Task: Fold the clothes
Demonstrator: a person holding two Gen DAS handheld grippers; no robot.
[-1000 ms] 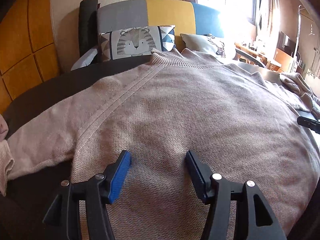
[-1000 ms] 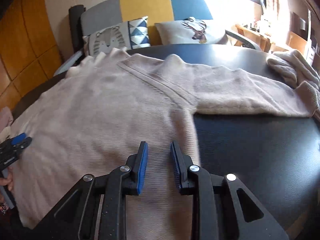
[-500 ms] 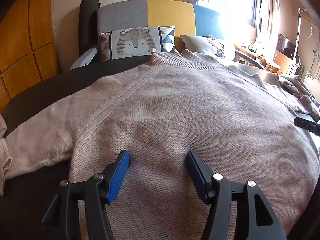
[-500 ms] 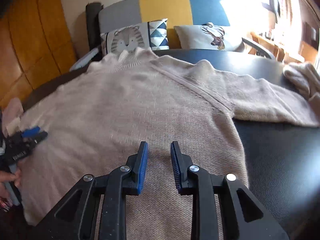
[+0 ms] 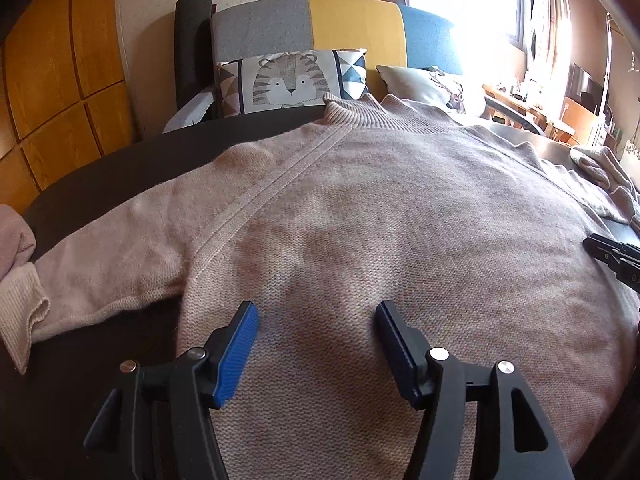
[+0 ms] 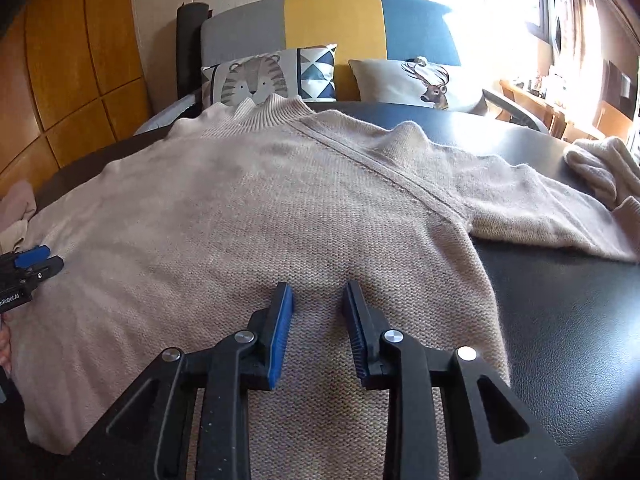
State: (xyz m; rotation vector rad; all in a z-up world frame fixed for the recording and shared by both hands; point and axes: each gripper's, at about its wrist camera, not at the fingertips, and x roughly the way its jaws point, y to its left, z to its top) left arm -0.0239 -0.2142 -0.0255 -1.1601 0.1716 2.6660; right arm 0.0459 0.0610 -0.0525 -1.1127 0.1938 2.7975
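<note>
A beige knitted sweater (image 5: 380, 232) with a ribbed high collar (image 5: 360, 114) lies flat, front up, on a dark round table (image 5: 120, 184). Both sleeves are spread out sideways: one sleeve (image 5: 104, 264) to the left, the other sleeve (image 6: 540, 208) to the right. My left gripper (image 5: 316, 320) hovers open over the lower left part of the body, with nothing between its fingers. Over the lower right part, my right gripper (image 6: 318, 304) stands open with a narrow gap, also holding nothing. Each gripper shows at the edge of the other's view: the right gripper (image 5: 612, 256) and the left gripper (image 6: 28, 268).
A folded beige garment (image 6: 600, 164) lies at the table's right rim and a pink garment (image 5: 14, 236) at the left rim. Behind the table stands a sofa (image 5: 352, 28) with a tiger cushion (image 5: 288, 80) and a deer cushion (image 6: 420, 80). Wooden panels (image 5: 52, 80) cover the left wall.
My right gripper has moved left, from the sweater's right side edge to over its body. The left gripper has shifted a little. Neither gripper's opening has changed.
</note>
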